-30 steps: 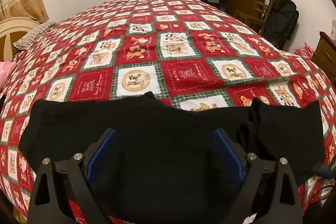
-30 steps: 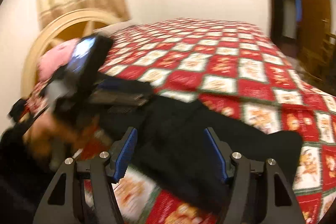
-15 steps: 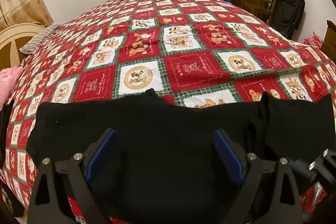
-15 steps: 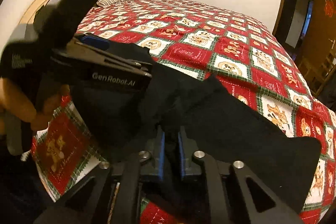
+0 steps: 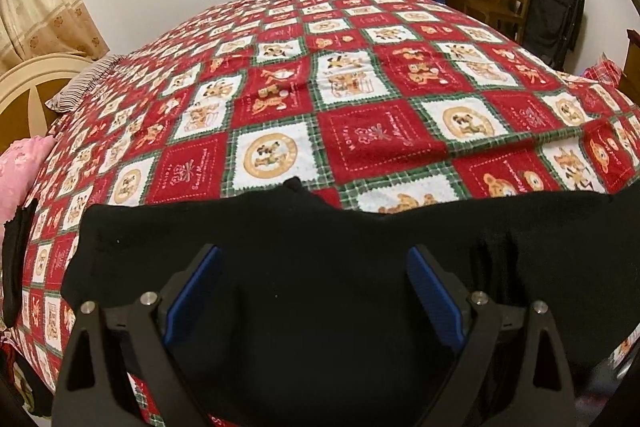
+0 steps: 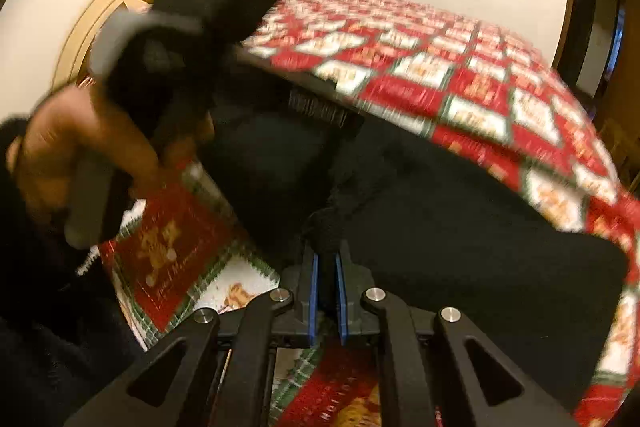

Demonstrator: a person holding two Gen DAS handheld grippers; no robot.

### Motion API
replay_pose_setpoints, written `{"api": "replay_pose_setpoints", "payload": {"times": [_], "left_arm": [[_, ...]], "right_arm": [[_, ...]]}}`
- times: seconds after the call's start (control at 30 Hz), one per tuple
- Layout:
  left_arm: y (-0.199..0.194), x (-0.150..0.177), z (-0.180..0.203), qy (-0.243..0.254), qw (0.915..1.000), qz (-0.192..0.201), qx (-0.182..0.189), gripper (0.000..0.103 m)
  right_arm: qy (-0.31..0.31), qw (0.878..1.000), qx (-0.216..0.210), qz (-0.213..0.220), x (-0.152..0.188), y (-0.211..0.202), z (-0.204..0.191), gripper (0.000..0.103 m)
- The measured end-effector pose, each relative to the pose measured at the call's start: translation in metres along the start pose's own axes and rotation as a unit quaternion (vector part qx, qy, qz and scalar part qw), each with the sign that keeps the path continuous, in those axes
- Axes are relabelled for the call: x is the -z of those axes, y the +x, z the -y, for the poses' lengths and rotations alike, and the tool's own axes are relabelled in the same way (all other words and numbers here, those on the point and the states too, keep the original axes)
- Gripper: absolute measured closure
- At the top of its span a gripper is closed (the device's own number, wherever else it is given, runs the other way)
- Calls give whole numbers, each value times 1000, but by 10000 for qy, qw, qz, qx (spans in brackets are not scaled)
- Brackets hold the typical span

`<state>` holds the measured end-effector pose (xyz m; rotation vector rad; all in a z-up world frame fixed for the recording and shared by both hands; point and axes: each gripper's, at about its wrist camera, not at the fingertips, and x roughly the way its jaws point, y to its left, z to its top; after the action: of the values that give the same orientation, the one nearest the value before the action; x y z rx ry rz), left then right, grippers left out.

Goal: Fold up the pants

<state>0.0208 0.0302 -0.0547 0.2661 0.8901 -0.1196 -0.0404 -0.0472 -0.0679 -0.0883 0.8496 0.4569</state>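
Note:
Black pants (image 5: 320, 287) lie spread across the near edge of the bed, on the red patterned quilt (image 5: 360, 87). My left gripper (image 5: 314, 275) hovers over their middle, open, its blue pads (image 5: 192, 287) wide apart with the cloth below them. In the right wrist view my right gripper (image 6: 325, 267) is shut on a bunched fold of the pants (image 6: 460, 227) near their edge. A hand (image 6: 80, 139) holding the left gripper's handle shows blurred at the upper left of that view.
A pink pillow (image 5: 20, 167), a striped pillow (image 5: 80, 83) and a cream headboard (image 5: 24, 95) sit at the left. A wooden chair (image 5: 504, 3) and a black bag (image 5: 556, 15) stand by the door at the far right.
My right gripper sank to the pants and went from open to shut on a fold of them. The left gripper stayed open and hardly moved.

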Motion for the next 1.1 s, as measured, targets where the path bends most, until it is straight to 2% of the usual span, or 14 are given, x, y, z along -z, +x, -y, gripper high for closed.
{"api": "replay_pose_setpoints", "payload": {"times": [0.1, 0.17, 0.23, 0.27, 0.33, 0.47, 0.57, 0.67, 0.73, 0.8, 0.87, 0.93, 1.03, 1.1], "left_arm": [[-1, -1, 1, 41, 10000, 21, -29, 7], [-2, -2, 2, 77, 9999, 35, -61, 7], [-1, -4, 2, 68, 9999, 38, -66, 7], [-1, -5, 2, 46, 10000, 32, -64, 7], [0, -7, 2, 29, 10000, 29, -62, 7], [-1, -10, 4, 45, 10000, 46, -34, 7], [-4, -12, 6, 67, 9999, 85, -30, 7], [-5, -13, 10, 97, 9999, 116, -23, 7], [-6, -14, 12, 110, 9999, 125, -20, 7], [-7, -15, 15, 129, 9998, 129, -14, 7], [-10, -15, 20, 178, 9997, 153, 25, 7], [-18, -15, 22, 189, 9994, 281, 97, 7], [-25, -16, 22, 80, 9989, 385, 245, 7], [-28, -17, 25, -12, 9987, 402, 321, 7]], "right_arm": [[52, 10000, -70, 24, 0, 2, 1, 94], [125, 9997, -194, -7, 0, 4, 3, 87], [262, 9982, -545, -14, -2, 2, 6, 58], [320, 9969, -713, 14, -3, -1, 6, 52], [372, 9948, -938, 166, -7, -11, 7, 49], [819, 9890, -998, 726, -17, -48, 28, 49], [1175, 9859, -606, 1021, -18, -74, 59, 49], [1483, 9838, 201, 989, -11, -89, 94, 50], [1874, 9766, 596, 873, -2, -94, 124, 62], [2329, 9656, 777, 862, 10, -103, 147, 63], [2923, 9450, 1070, 1006, 26, -121, 172, 63], [3130, 9339, 1373, 1053, 41, -139, 184, 63], [2937, 9373, 1674, 850, 45, -142, 186, 63], [2837, 9439, 1480, 816, 38, -133, 184, 64]]}}
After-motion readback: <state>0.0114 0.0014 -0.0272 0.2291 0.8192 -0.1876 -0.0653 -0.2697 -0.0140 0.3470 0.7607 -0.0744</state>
